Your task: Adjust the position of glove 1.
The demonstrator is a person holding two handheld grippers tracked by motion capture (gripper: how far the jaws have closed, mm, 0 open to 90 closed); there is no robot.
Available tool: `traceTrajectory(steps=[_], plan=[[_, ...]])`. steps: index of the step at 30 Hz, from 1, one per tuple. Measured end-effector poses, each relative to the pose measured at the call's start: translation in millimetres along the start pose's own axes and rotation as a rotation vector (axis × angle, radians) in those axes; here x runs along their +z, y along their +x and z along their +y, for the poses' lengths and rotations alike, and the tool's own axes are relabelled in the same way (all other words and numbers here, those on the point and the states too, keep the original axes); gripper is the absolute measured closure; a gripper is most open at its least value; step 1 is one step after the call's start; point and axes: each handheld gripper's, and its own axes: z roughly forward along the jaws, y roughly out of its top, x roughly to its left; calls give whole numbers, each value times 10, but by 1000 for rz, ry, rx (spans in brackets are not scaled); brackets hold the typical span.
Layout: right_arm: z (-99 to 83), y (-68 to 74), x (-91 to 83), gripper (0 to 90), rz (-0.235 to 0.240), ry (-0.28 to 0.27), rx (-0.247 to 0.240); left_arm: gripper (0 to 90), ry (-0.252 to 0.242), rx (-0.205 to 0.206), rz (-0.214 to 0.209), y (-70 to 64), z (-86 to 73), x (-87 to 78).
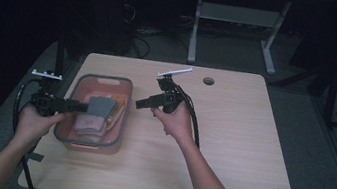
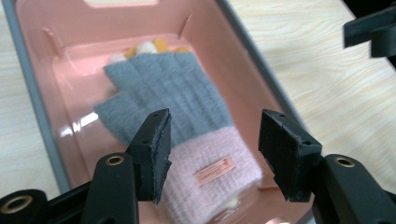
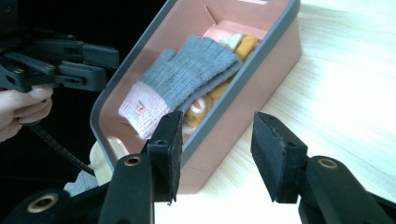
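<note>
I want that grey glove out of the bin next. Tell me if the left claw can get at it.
Probably yes. The left claw is open just above the grey glove, which lies on top in the pink bin with nothing over it.

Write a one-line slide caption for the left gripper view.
Open left tool poised above a grey glove with pink cuff lying in a pink bin.

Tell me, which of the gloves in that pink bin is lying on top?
The grey glove with the pink cuff lies on top; the orange-and-white glove peeks out from underneath it.
</note>
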Motion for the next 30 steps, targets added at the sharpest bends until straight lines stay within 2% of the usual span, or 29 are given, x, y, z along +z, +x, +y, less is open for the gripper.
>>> traceTrajectory(steps=[3,20,30], plan=[[-27,-24,-48,516,-18,5,-1,431,-4,17,-8,-54,33,9],[-96,-153,-231,500,-63,-14,18,391,-23,36,-43,-198,88,61],[-157,-233,-338,480,-87,-19,26,366,-35,56,-93,-355,157,139]])
